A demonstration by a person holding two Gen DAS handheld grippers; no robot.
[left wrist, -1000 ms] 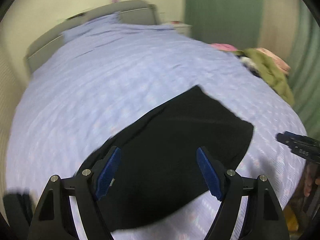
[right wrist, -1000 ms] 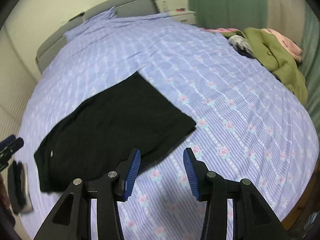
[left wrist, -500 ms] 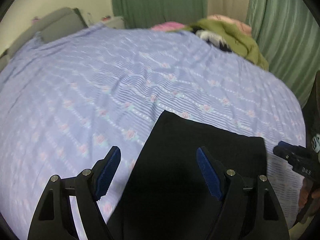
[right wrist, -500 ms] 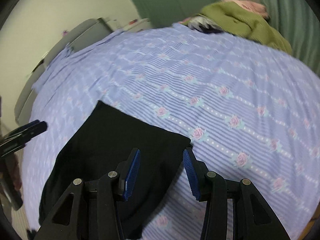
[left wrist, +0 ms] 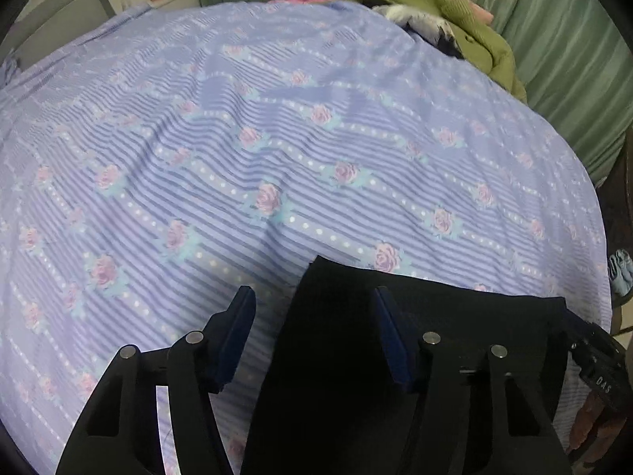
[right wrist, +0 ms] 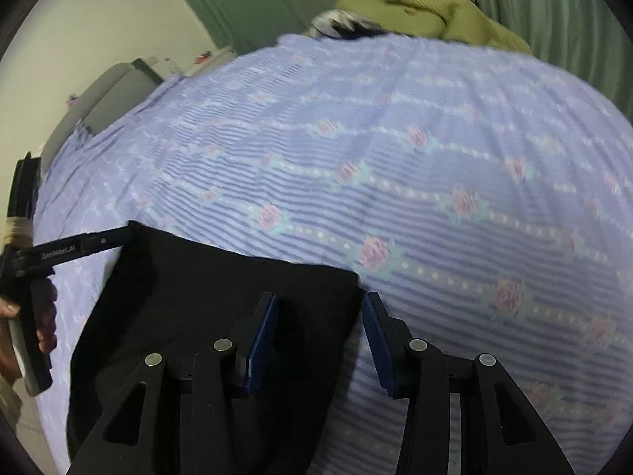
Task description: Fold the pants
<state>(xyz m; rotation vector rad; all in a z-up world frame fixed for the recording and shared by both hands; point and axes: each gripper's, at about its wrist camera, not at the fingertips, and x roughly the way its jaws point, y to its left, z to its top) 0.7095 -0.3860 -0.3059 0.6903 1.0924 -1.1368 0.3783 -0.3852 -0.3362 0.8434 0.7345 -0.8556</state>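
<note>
Black pants (left wrist: 395,356) lie flat on the floral bedsheet (left wrist: 277,138), far edge running across in front of me. My left gripper (left wrist: 312,328) straddles the left corner, my right gripper (right wrist: 316,336) the right corner; both are spread, empty.
</note>
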